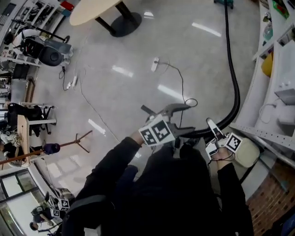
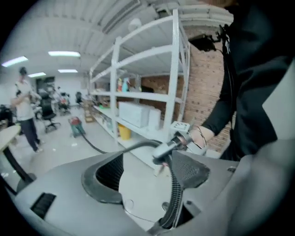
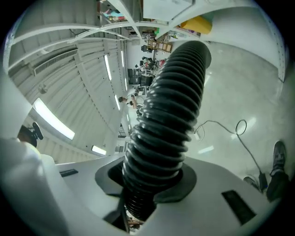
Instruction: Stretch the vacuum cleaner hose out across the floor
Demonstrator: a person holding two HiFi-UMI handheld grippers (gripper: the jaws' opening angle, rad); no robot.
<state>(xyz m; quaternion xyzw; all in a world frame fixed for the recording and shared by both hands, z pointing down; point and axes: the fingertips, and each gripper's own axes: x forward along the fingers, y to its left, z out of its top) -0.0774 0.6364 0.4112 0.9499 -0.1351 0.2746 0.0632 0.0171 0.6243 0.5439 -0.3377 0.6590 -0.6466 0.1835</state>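
Observation:
The black ribbed vacuum hose (image 1: pixel 236 92) runs from the vacuum cleaner (image 1: pixel 224 2) at the far end of the floor, curves along the shelving and ends at my grippers. My right gripper (image 1: pixel 213 128) is shut on the hose (image 3: pixel 170 115), which fills the gap between its jaws (image 3: pixel 152 184). My left gripper (image 1: pixel 166 110) stands open just left of it. In the left gripper view the hose (image 2: pixel 175 193) lies against the right jaw only, with a gap to the left jaw (image 2: pixel 150 166). The vacuum cleaner (image 2: pixel 76 126) stands far down the aisle.
White shelving (image 1: pixel 276 60) with a yellow container (image 1: pixel 267 64) lines the right side. A power strip (image 1: pixel 155 64) and its thin cable lie on the floor ahead. A round table (image 1: pixel 94 9) stands at the far left. A person (image 2: pixel 25 115) stands in the distance.

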